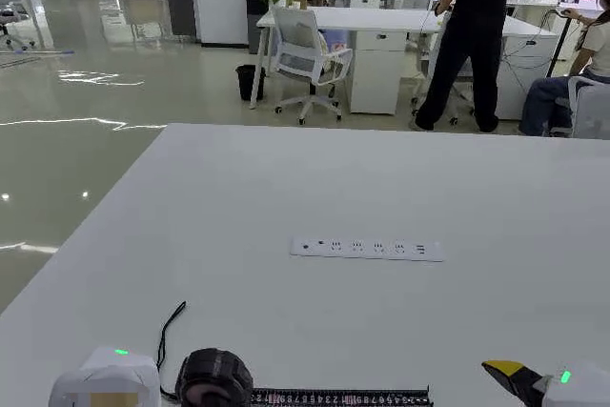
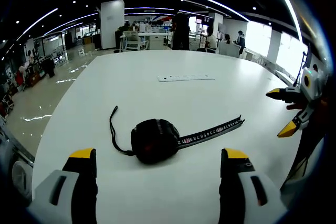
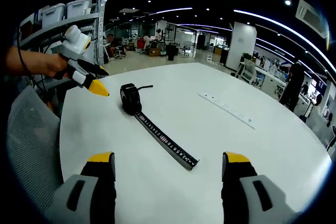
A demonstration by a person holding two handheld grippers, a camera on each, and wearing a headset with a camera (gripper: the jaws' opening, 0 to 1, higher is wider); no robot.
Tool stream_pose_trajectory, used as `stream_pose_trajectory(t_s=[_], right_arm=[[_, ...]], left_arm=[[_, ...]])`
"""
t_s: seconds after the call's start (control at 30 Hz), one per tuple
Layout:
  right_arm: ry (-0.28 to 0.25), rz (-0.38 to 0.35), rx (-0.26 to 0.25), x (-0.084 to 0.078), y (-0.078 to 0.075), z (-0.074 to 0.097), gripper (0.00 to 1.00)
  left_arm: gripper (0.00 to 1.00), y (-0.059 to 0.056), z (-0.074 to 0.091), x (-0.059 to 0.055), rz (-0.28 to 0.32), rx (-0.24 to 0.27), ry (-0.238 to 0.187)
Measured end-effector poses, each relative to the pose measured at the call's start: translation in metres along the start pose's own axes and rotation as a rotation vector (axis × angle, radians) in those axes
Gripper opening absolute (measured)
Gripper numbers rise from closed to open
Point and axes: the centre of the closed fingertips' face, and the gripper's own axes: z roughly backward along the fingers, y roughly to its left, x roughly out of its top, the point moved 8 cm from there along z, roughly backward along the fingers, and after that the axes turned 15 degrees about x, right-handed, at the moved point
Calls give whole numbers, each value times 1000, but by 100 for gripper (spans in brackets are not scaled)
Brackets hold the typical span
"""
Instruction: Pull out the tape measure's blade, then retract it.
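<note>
Jaws of both tools stand wide apart and hold nothing. My left gripper [image 2: 157, 154] hovers just behind the round black tape measure case [image 2: 155, 140], which lies on its side at the near edge of the white round-cornered table [image 1: 381, 178]. My right gripper [image 3: 169, 157] hangs near the free end of the dark numbered steel blade [image 3: 163, 140], apart from it.

The blade is already drawn out of the case and lies flat on the table, pointing toward the right gripper. A thin black wrist cord [image 2: 112, 127] trails from the other side of the case.

I judge the case to be hard, compact and rather heavy for its size, so it should sit firmly between the jaws if I take it across its two flat faces. Its rounded edge could slip out. The blade I expect to be thin and springy, easy to kink, with sharp edges. I would take it only at the end hook, and let it return slowly, because the spring inside may snap it back. Whether a lock holds it, I cannot tell.

Further off lies a flat white power strip [image 1: 367, 248]. Beyond the table are a white office chair [image 1: 305, 54] and a standing person in dark clothes [image 1: 472, 35].
</note>
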Motion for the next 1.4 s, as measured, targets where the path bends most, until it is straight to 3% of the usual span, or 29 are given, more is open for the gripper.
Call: stream_pose_trajectory(t_s=[0.43, 0.8, 0.93, 1.4], right_arm=[[39, 79, 153, -7, -28, -7, 74], [63, 113, 230, -7, -53, -16, 67], [90, 170, 270, -7, -57, -19, 63], [151, 250, 364, -14, -80, -30, 48]], left_arm=[[96, -1, -18, 7, 5, 18, 18], [95, -4, -30, 10, 18, 30, 40], [94, -3, -35, 11, 21, 38, 50], [90, -4, -50, 14, 33, 50, 89]])
